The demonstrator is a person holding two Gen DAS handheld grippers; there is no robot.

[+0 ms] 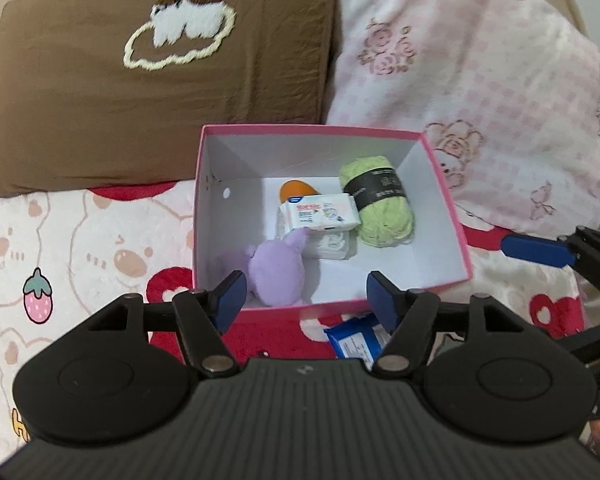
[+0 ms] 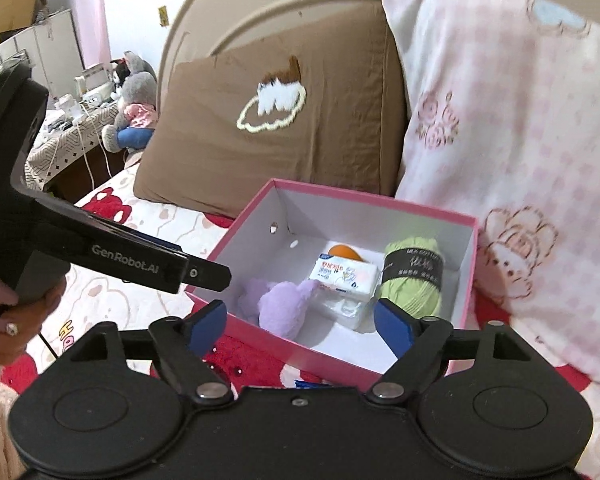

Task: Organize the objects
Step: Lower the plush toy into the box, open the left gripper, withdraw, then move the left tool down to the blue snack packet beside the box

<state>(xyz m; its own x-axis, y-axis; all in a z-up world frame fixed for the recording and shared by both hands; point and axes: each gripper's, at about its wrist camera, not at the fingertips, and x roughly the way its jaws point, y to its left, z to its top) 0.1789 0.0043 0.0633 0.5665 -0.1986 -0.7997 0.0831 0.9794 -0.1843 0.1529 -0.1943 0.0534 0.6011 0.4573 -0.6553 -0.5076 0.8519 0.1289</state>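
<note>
Now my left tongs, released and empty, hang nearest the blue packet at their five o'clock, outside the pink box; right tongs also released.

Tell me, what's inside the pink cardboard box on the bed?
Inside the pink cardboard box: a purple plush toy, a green yarn ball, white tissue packs and an orange round thing, partly hidden behind the packs.

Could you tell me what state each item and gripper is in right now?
pink box: open, lidless.
green yarn: in box, banded.
tissue pack: in box.
purple plush: in box.
blue packet: outside box, on bedspread.
left gripper: open, empty.
right gripper: open, empty.
</note>
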